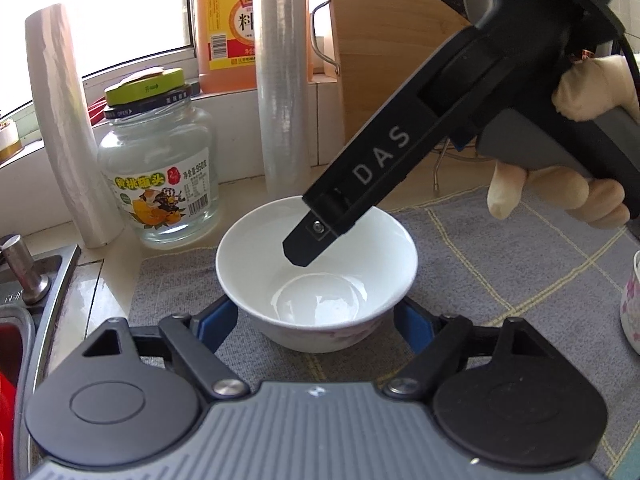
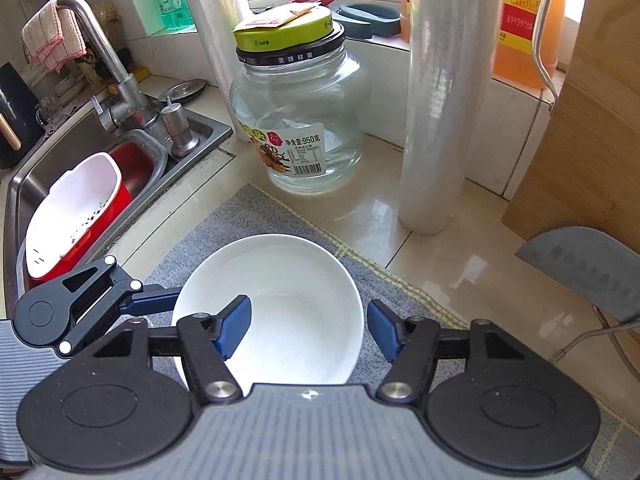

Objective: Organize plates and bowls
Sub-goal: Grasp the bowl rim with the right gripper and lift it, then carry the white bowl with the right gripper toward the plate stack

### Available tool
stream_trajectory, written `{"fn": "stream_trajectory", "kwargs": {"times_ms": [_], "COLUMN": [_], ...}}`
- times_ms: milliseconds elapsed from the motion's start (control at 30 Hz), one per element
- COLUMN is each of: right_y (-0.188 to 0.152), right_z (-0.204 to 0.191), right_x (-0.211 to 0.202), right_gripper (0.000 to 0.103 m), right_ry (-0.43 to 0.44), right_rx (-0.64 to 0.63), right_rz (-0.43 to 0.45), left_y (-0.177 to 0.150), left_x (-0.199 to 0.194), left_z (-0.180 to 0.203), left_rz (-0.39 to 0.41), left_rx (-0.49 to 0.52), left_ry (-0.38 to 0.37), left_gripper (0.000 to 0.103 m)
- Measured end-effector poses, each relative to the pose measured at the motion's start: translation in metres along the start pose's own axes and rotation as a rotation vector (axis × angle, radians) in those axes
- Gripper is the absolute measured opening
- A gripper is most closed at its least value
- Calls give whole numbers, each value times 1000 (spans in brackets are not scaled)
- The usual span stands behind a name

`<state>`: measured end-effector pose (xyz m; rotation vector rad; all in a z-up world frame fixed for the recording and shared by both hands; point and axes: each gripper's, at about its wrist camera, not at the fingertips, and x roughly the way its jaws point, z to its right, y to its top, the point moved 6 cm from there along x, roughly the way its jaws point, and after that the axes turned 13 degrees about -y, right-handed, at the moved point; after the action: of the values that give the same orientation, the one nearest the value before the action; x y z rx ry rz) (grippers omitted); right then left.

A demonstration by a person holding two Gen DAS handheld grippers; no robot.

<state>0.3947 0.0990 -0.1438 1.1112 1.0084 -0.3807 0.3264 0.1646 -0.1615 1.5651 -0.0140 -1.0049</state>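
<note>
A white bowl [image 1: 316,276] stands upright on a grey checked mat [image 1: 500,264]. My left gripper [image 1: 318,322] is open, with its blue fingers on either side of the bowl's lower body. My right gripper [image 2: 308,330] is open over the same bowl [image 2: 280,304], straddling its right rim: one blue finger [image 2: 234,326] is inside, the other outside. In the left wrist view the right gripper's black finger [image 1: 308,240] reaches down into the bowl from the upper right, held by a gloved hand [image 1: 580,148]. The left gripper also shows at the left of the right wrist view [image 2: 92,300].
A glass jar with a green lid [image 2: 298,120], two rolls of cling film [image 2: 440,100] and an orange bottle [image 1: 228,24] stand behind the bowl. A sink [image 2: 80,184] with a red and white colander is at the left. A floral cup [image 1: 632,304] and a cleaver [image 2: 580,268] are at the right.
</note>
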Motion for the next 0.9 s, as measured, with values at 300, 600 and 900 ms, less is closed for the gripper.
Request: {"fn": "stream_trajectory", "kwargs": {"times_ms": [300,600,900], "right_y": [2,-2,-16], "right_z": [-3,0,0], "right_x": [3,-2,-30], "right_gripper": [66,66,66], "right_ry": [13,25,-5], "right_rx": [6,38,64], "right_rz": [-1,-9,-14], "left_y": [1,2,10], "left_x": [0,-4,-23], "left_z": [0,5,26], "left_rz": [-6,-19,-39], "left_rx": [-4,9,52], "left_ry": [1,-9,-54], "left_gripper": [85,85,85]}}
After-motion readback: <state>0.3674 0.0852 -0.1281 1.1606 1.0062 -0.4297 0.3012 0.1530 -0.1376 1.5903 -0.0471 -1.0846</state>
